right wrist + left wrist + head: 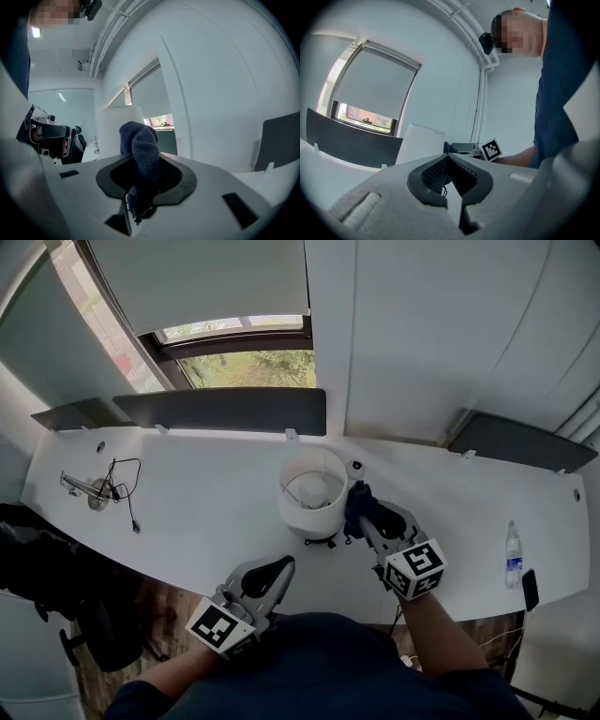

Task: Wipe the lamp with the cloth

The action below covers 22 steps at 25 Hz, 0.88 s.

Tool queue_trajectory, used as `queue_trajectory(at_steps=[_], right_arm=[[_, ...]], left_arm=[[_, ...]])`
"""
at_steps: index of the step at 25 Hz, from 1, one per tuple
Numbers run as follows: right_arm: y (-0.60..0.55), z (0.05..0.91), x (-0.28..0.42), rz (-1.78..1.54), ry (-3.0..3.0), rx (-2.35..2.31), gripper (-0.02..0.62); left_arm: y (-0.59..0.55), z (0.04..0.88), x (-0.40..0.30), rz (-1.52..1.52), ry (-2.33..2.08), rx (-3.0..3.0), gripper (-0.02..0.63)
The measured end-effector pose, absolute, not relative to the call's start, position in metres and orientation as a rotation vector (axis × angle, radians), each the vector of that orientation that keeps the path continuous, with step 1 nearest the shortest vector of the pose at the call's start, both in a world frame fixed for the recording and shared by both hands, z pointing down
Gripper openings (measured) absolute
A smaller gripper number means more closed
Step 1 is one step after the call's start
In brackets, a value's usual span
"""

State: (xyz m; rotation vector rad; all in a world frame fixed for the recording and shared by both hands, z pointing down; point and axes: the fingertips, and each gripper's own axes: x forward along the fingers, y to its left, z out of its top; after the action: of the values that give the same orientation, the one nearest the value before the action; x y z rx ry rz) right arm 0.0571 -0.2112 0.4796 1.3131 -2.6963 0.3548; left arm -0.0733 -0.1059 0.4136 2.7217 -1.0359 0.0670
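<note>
Cloth at the lamp's right side, ready to wipe.
The right gripper [362, 512] pinches the dark cloth [357, 499], bunched ahead of its jaws so that fabric meets the white lamp [312, 493], mid-desk [206, 512] near the front edge. The left gripper [279, 568], jaws pressed together on nothing, hovers at that edge, seemingly kept clear.

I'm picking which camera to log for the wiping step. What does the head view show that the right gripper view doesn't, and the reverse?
Only the head view: the whole white table, the water bottle at its right end, a black cable at its left. Only the right gripper view: the right gripper close up, its jaws closed on the cloth. Both: the white lamp, the cloth beside it, the window.
</note>
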Motion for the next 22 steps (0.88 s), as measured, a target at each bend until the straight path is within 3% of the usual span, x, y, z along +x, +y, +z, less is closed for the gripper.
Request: queue_trajectory(at_steps=[22], right_arm=[[-0.209, 0.556, 0.069, 0.481, -2.522, 1.3, 0.109]], left_arm=[[-0.11, 0.42, -0.077, 0.089, -1.009, 2.715, 0.006]])
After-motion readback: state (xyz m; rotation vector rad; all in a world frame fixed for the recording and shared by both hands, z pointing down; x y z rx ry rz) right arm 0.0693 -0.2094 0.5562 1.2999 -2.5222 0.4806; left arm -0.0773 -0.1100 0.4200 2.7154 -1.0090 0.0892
